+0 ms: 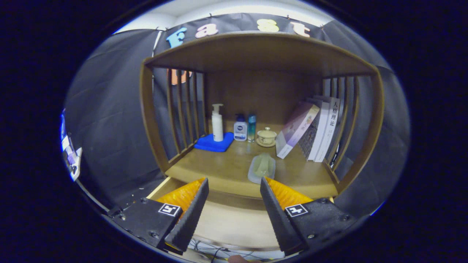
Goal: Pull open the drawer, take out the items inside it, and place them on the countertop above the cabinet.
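Drawer [234, 223]: pulled open below the desk's front edge, its pale wooden floor lying right between and under the fingers, bare where it can be seen.
Gripper [234, 215]: fingers spread well apart, holding nothing, poised over the open drawer.
Translucent item [262, 167]: a pale, frosted, flat-lying packet or case on the desk [219, 171], just ahead of the right finger and nearly touching its tip; what it is I cannot tell.
Writing: the white book [328, 128] shows bold dark Chinese characters down its spine; the other books' lettering is too small to read.
Books: a leaning row at the right of the desk, the front one with a pale purple cover [295, 128] tilted against the rest.
Back row: a white pump bottle [217, 122] standing on a blue cloth [214, 143], then a small white bottle with a dark label [240, 128], a slim teal bottle [251, 127], and a cream lidded cup on a saucer [266, 137].
Cabinet [150, 117]: brown wood, slatted sides, a shelf roof above the desk.
Cables: dark wires below the drawer's front.
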### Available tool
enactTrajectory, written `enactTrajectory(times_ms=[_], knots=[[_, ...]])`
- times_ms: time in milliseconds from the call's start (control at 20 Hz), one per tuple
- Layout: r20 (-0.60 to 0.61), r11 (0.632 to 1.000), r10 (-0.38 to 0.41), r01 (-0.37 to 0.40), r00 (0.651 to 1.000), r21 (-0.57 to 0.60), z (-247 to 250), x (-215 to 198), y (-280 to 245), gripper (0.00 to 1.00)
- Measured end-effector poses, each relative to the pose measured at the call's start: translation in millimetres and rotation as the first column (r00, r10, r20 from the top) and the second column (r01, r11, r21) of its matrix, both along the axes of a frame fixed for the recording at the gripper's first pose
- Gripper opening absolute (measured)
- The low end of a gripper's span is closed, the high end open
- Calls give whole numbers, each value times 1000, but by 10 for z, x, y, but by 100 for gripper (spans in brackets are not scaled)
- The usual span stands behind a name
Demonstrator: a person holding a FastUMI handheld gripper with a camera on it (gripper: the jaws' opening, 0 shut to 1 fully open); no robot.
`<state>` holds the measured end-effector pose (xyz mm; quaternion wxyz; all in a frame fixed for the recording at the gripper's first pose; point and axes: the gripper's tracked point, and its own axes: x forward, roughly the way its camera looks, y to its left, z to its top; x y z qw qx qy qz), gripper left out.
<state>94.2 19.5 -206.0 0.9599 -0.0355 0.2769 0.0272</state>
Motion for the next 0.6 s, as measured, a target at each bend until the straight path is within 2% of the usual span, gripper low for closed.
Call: enactTrajectory(times_ms=[300,350,450,600], knots=[[131,999,-9,14,991,-35,-88,-612,-1,93],[144,999,-15,21,989,-39,-144,-700,-9,93],[162,999,-12,19,987,-41,-266,-877,31,100],[182,998,3,9,983,-68,-507,-1140,77,100]])
